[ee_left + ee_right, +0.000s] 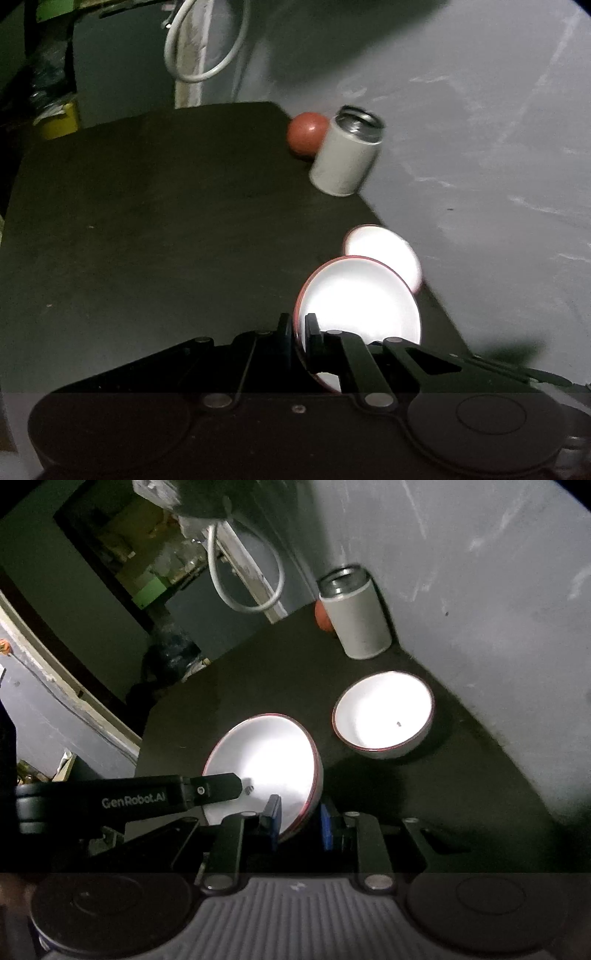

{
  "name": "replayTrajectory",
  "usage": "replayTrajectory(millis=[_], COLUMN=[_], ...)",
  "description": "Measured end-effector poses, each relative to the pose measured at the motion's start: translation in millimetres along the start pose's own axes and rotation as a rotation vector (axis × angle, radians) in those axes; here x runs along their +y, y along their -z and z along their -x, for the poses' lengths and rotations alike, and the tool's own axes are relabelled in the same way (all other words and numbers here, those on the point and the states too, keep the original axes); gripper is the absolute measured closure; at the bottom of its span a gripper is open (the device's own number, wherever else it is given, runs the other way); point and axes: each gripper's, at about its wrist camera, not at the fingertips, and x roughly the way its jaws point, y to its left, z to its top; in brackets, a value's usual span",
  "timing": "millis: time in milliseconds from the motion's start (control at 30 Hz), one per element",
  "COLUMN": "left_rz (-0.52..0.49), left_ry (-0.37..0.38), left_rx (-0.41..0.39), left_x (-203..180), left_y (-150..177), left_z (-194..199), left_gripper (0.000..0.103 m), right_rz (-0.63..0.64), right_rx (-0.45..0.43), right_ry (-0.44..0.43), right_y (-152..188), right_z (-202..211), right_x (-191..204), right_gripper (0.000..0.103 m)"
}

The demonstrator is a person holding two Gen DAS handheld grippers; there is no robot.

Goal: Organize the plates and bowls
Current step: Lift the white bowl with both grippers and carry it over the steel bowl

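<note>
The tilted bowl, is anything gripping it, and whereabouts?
Both grippers hold the tilted bowl by its rim: the left gripper pinches one edge, and the right gripper straddles the near edge.

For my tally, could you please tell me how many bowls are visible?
2: one tilted bowl gripped at its rim by both tongs, one upright bowl on the table by the wall.
</note>
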Motion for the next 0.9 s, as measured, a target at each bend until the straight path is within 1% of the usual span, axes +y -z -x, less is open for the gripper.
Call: replayTrajectory(millis=[167,367,467,567,733,900], left_rz=[-0.031,-0.073,-0.093,-0.103,-0.113,-0.111], left_ry=[0.064,0.13,0.156,0.166,0.186,0.196], left_rx=[-0.018,-0.001,0.025,0.061,0.107,0.152], left_x=[-11.9,-26.9,-32.1,-34.1,-36.1,-36.5], left_y=[12.7,33.0,42.7,52.3,62.2,69.5], left_z=[26.3,41.2,41.7,40.2,37.0,33.8], left_gripper=[0.097,0.097,0.096,0.096,0.096,0.095], right_rz=[0.032,0.051,0.06,0.07,0.085,0.083], right_rx=[-0.021,-0.027,-0.022,-0.003,0.043,0.082], right_ry=[0.016,0.052,0.075,0.092,0.132,0.153], right_y=[13.0,32.1,41.4,48.4,59.3,66.5], right_z=[35.8,68.8,81.4,88.8,93.2,94.9], right_x=[4.7,6.5,6.9,7.6,9.8,10.3], right_gripper=[0.079,0.079,0.079,0.079,0.079,0.079])
